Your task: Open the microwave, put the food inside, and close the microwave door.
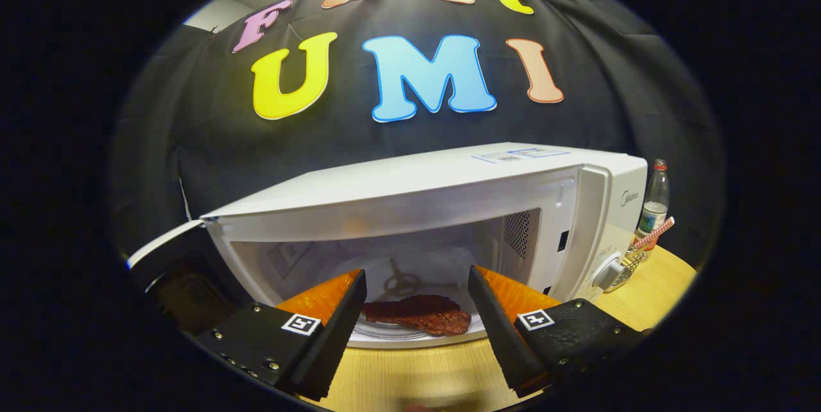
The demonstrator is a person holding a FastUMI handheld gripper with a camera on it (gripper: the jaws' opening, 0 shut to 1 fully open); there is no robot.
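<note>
**Food at the microwave mouth, door swung out to my left**

Going left to right: the white microwave's dark-windowed door (170, 258) hangs open beside the cavity. The boxy white microwave (449, 206) sits on a pale wooden table (410, 373). My gripper (417, 300) is spread wide and grips nothing; between its fingers, just ahead, lies a flat reddish-brown slab of meat (420, 314) on a white plate (410, 334) at the cavity's front edge. Whether the plate sits fully inside I cannot tell. Further right are the white control dial (608, 273) and, past the microwave, a clear plastic bottle with a red cap (654, 200).

My judgement: check the plate clears the sill, nudge it deeper if not, then back straight out and go left for the door, pushing its outer edge so it closes flush.
</note>
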